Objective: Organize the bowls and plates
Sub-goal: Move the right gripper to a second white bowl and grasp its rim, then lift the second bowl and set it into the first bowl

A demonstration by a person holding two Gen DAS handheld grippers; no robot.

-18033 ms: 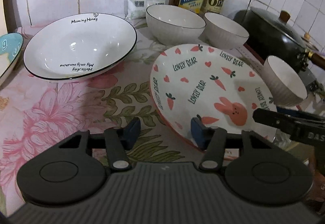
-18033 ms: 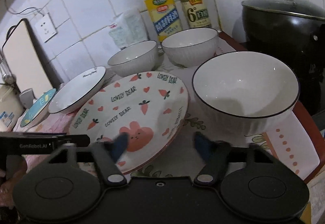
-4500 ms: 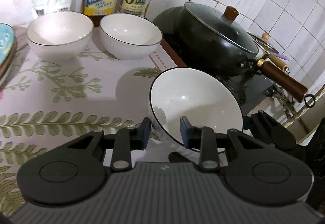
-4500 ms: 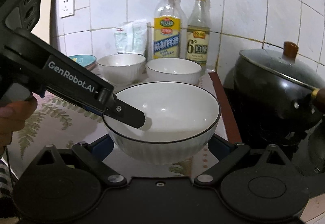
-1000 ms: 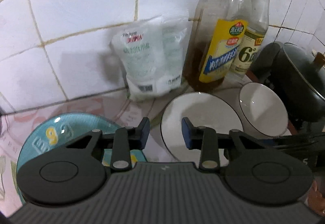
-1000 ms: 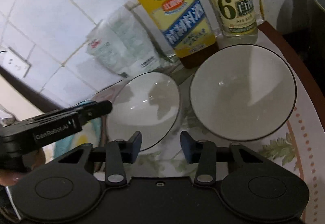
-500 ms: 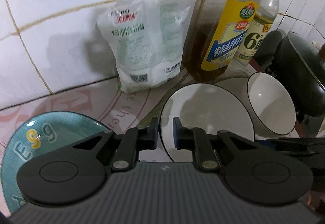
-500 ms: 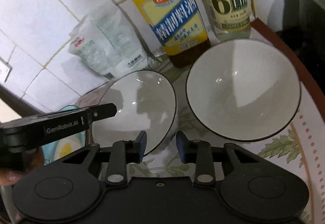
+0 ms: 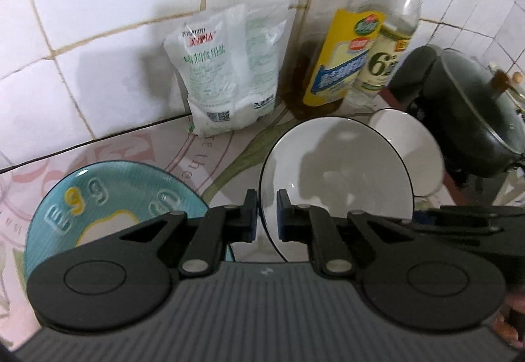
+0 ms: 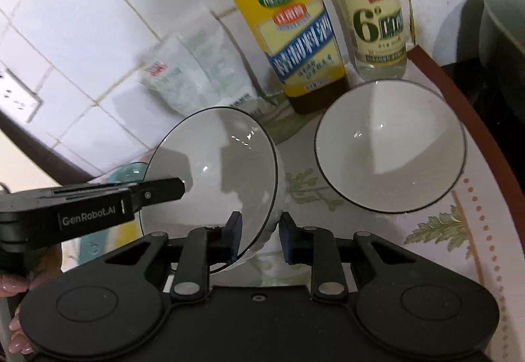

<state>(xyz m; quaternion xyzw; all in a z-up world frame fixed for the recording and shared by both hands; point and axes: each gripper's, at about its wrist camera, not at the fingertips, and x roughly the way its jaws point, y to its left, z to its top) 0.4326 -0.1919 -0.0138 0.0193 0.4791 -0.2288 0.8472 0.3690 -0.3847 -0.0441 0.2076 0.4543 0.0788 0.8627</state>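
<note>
Between both pairs of fingers: a white bowl (image 9: 334, 171) with a thin dark rim, tipped so its mouth faces the cameras.
Left gripper (image 9: 264, 216): clenched on the bowl's near-left rim, one pad inside the wall and one outside.
Right gripper (image 10: 259, 239): jaws closing around the bowl's opposite rim, which stands between the blue pads; the left pad lies against the inside, and whether the outer pad touches the wall I cannot tell.
Right of the right fingers: a second white bowl (image 10: 390, 161), upright on the leaf-patterned cloth (image 10: 436, 230), close beside the held one but apart from it.
Left of the left fingers: a teal plate (image 9: 108, 198) lettered "Egg", partly behind the gripper body.
Beyond the fingertips: a white pouch (image 9: 226, 73) leaning on the tiled wall (image 9: 98, 1), then a yellow-labelled oil bottle (image 10: 292, 27) and a clear bottle marked "6°" (image 10: 374, 10).
Far right of the left fingers: a dark lidded pot (image 9: 475, 109).
Bottom left of the right wrist view: a person's hand (image 10: 16, 322) on the left gripper's handle.
</note>
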